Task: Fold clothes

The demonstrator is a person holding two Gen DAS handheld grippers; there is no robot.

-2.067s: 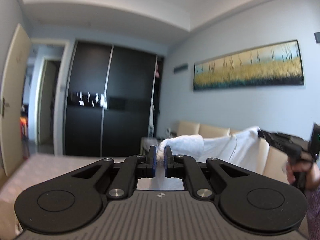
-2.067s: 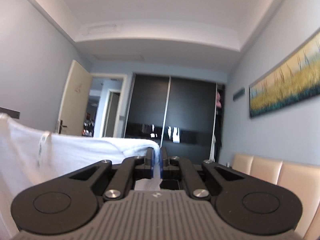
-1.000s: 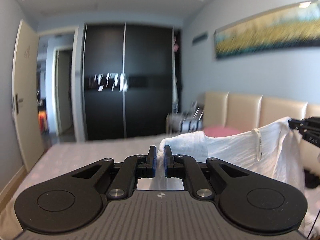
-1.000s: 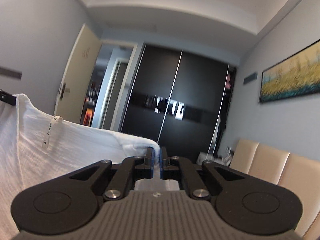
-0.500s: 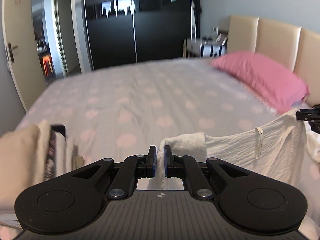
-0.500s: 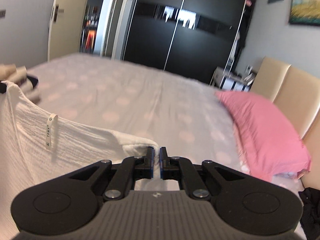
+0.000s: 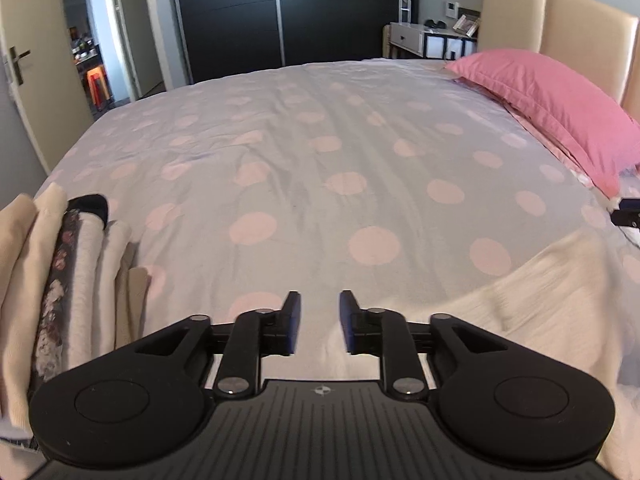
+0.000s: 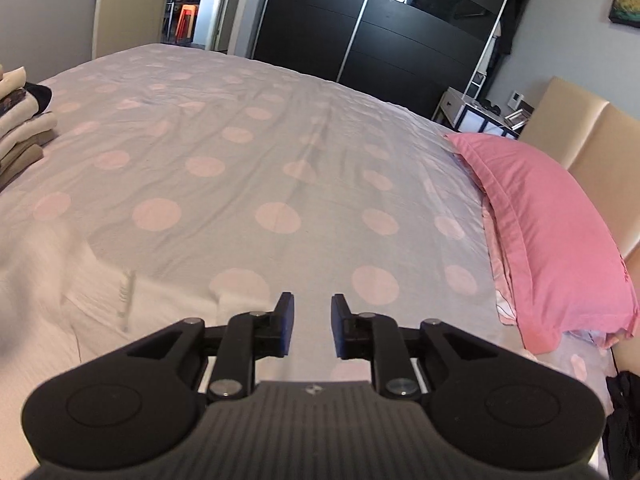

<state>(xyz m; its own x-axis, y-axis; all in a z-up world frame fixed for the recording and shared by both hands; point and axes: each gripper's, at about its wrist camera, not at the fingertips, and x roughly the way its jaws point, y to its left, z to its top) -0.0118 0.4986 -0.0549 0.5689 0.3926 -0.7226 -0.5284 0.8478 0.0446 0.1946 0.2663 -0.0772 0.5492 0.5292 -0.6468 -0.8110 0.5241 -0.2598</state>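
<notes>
A white crinkled garment point(image 7: 532, 300) lies spread on the polka-dot bed, to the right of my left gripper point(image 7: 319, 322). In the right wrist view the garment point(image 8: 60, 312) lies to the left of my right gripper point(image 8: 311, 326). Both grippers are open and empty, just above the near edge of the cloth. The tip of the right gripper shows at the far right of the left wrist view point(image 7: 628, 212).
A stack of folded clothes point(image 7: 52, 280) stands at the left, also in the right wrist view point(image 8: 20, 120). A pink pillow point(image 8: 560, 240) lies by the beige headboard point(image 7: 560, 28). The grey bedspread with pink dots point(image 7: 320, 152) stretches ahead. A black wardrobe point(image 8: 380, 28) stands at the far wall.
Both grippers came down from holding the white garment up in the air and opened. The garment dropped out of the jaws and now lies on the bed.
</notes>
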